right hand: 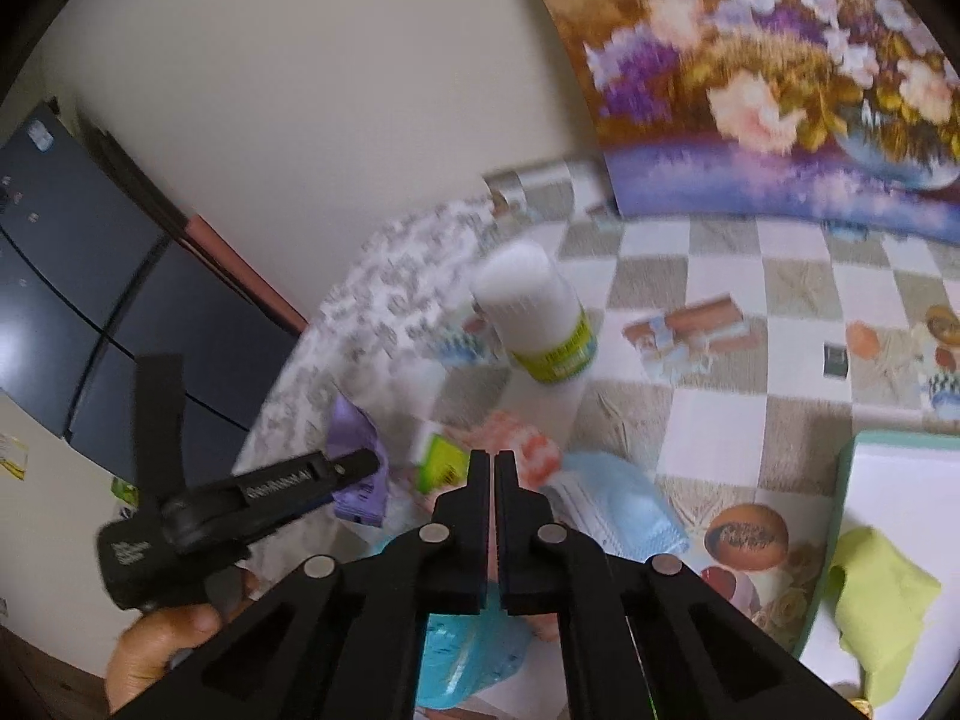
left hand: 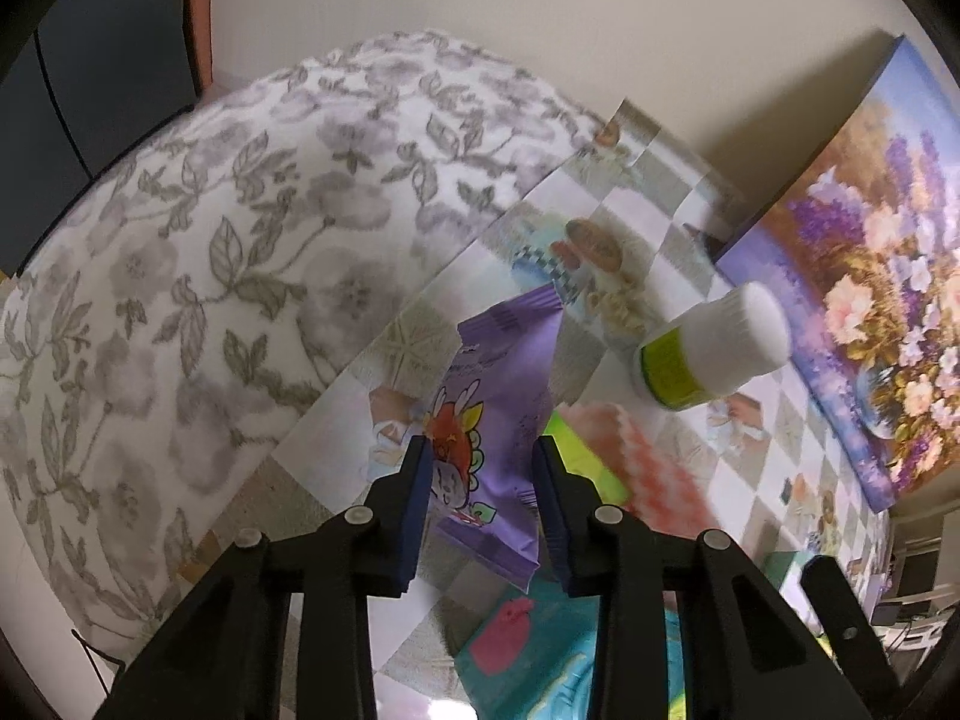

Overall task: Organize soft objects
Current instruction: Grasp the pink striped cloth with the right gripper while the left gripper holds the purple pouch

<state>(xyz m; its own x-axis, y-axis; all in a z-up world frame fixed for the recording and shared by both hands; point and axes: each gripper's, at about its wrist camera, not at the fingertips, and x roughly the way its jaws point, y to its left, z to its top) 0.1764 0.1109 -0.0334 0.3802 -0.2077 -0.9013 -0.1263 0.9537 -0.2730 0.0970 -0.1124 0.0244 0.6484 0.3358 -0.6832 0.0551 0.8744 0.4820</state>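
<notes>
The left gripper (left hand: 483, 462) clamps a purple packet (left hand: 486, 414) between its blue pads, above the checkered table (left hand: 660, 222) near its left edge, beside a floral cloth (left hand: 240, 210). The right gripper (right hand: 493, 468) has its jaws together; a teal packet (right hand: 462, 654) shows below them, whether pinched is unclear. A white canister (right hand: 534, 312) stands mid-table, a painting (right hand: 780, 78) along the far edge.

A checkered tablecloth-covered table (right hand: 750, 252) carries a white-capped bottle (right hand: 534, 312) and blue cloth (right hand: 618, 504).
</notes>
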